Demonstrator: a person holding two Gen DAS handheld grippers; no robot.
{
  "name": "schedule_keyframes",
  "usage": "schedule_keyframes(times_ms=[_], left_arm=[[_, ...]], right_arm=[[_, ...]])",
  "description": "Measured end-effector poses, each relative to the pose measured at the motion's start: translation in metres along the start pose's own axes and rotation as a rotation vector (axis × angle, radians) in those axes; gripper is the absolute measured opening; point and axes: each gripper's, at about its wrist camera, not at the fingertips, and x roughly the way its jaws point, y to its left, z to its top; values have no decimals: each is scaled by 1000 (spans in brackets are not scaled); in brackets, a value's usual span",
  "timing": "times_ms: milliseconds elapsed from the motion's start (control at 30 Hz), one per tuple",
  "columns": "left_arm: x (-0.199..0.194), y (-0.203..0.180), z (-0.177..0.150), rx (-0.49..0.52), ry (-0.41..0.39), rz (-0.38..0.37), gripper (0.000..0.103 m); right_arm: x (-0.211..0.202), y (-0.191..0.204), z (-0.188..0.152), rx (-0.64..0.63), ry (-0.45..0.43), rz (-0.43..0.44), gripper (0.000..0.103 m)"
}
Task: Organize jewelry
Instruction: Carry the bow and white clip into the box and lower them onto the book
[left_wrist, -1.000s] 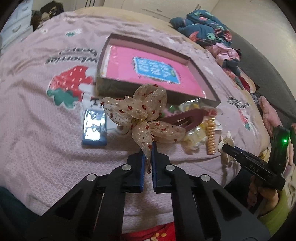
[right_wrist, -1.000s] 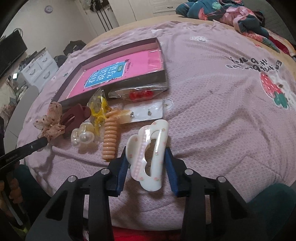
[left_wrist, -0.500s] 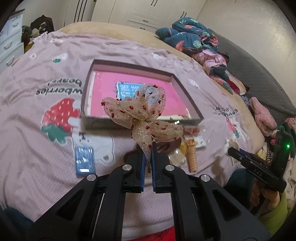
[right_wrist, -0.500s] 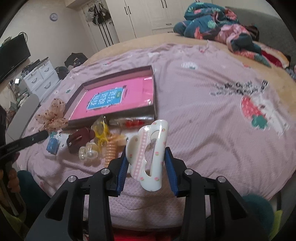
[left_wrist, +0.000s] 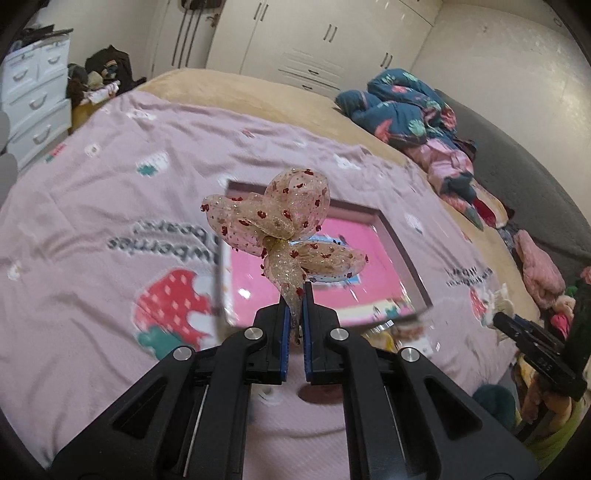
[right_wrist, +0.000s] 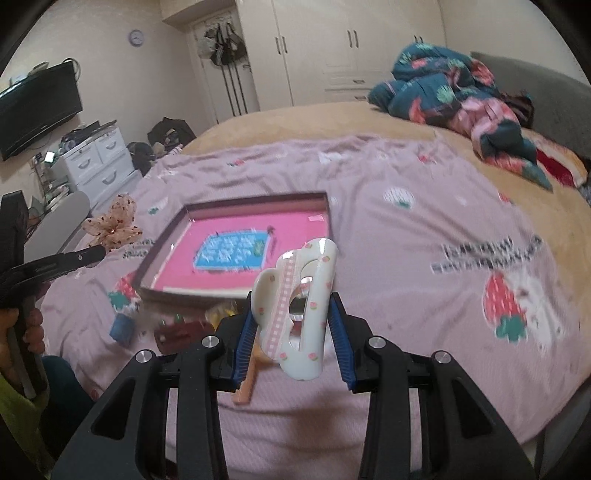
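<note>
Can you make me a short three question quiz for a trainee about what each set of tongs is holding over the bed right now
1. True or false: the left tongs are shut on the sheer bow with red dots.
2. Which item do the right tongs hold? A. the orange spiral hair tie B. the white claw clip with pink flowers C. the blue packet
3. Fill in: the open box on the pink blanket has a ____ lining.

Key: 1 true; 2 B, the white claw clip with pink flowers; 3 pink.
</note>
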Motion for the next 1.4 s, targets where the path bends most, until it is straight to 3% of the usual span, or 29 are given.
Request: schedule_keyframes(times_ms=[267,500,800,1100,1267,1400], left_arm=[[3,13,25,-19,-39,24,0],[26,11,27,-20,-12,35,0],[80,3,14,0,93,53,0],[111,3,-4,16,164,82,2],[114,2,-5,15,173,89,8],[108,1,-9,24,176,90,27]], right_arm=[[33,14,41,-29,-28,39,37],[79,18,62,5,-8,85,37],[144,10,40,-15,117,46,37],[163,2,27,-28,146,29,37],[168,0,24,-16,161,35,37],[169,-1,23,-4,168,27,38]])
